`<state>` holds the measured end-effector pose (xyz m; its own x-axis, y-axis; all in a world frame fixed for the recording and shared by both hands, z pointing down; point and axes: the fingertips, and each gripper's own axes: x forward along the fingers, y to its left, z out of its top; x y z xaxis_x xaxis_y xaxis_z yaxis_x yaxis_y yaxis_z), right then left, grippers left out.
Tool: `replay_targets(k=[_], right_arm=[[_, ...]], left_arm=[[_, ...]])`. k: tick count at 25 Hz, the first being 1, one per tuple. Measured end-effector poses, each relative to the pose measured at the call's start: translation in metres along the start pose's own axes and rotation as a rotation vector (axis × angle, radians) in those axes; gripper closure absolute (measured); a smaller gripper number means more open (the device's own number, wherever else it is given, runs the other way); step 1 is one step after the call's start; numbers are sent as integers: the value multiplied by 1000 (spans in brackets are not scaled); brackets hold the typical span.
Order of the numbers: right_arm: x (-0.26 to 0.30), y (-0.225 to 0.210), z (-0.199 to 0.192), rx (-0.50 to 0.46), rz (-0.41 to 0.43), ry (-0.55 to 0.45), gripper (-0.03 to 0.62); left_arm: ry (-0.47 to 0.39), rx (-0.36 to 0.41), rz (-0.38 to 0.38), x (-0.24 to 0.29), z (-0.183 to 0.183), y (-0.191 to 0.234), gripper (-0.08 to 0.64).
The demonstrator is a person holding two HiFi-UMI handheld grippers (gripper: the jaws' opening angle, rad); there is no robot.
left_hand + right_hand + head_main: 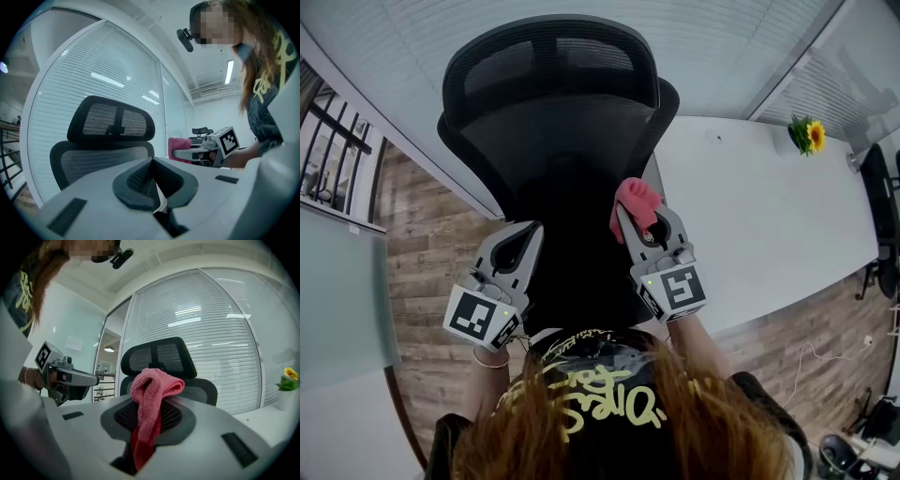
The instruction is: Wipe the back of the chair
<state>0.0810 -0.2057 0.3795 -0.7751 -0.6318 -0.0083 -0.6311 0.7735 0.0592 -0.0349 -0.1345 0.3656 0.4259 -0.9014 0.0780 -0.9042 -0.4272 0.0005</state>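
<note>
Straight ahead of our jaws rises the chair back (562, 141), nearest our right gripper (646, 219), which pinches the pink cloth (635, 199) beside the back's right edge, while our left gripper (531, 231) hangs closed on nothing.

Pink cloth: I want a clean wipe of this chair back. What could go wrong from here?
1. The cloth is bunched in a narrow fold in the right tool, so it may slip or wipe only a thin strip.
2. The left tool is shut on nothing and off the chair, so the chair may turn when pushed.
</note>
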Motion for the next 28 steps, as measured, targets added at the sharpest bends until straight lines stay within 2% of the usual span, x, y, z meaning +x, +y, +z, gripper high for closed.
replay_targets(k=[5,28], right_arm=[[0,8,1,-40,26,5,526],[7,16,2,-45,39,-2,526]], left_arm=[[-2,1,8,-1,1,-1,566],[-3,1,24,-10,0,5,566]])
